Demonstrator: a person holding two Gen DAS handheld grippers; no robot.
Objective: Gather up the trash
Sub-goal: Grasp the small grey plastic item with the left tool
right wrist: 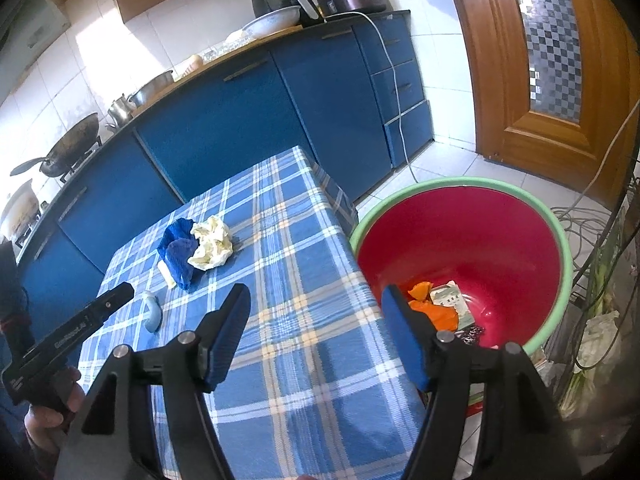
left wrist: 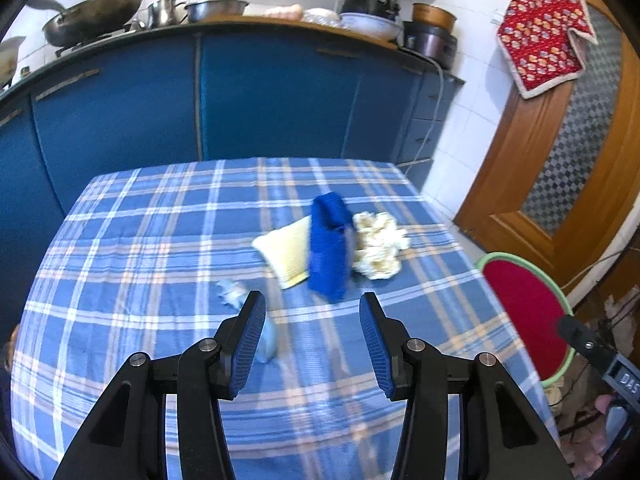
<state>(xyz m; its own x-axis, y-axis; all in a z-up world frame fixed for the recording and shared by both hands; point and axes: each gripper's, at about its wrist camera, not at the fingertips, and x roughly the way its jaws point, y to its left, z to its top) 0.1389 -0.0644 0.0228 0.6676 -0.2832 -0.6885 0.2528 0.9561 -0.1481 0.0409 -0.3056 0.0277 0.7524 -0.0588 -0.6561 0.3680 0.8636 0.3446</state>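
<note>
Both claws, left claw [left wrist: 312, 308] and right claw [right wrist: 316, 300], gape empty above the table [left wrist: 160, 240].

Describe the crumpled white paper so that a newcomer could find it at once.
Start at the table with the blue plaid cloth. Near its far end lies a small cluster of trash. The crumpled white paper touches the dark blue wad; it alone is pale, creased and ball-like.

On the table [right wrist: 280, 320]: a crumpled paper [right wrist: 211, 248], touching a cloth [right wrist: 180, 256] at its left, a flat pad [right wrist: 166, 274] behind that cloth, a small scrap [right wrist: 153, 312] nearer. Right of the table, on the floor, a basin [right wrist: 560, 240], with wrappers [right wrist: 434, 306] inside.
</note>
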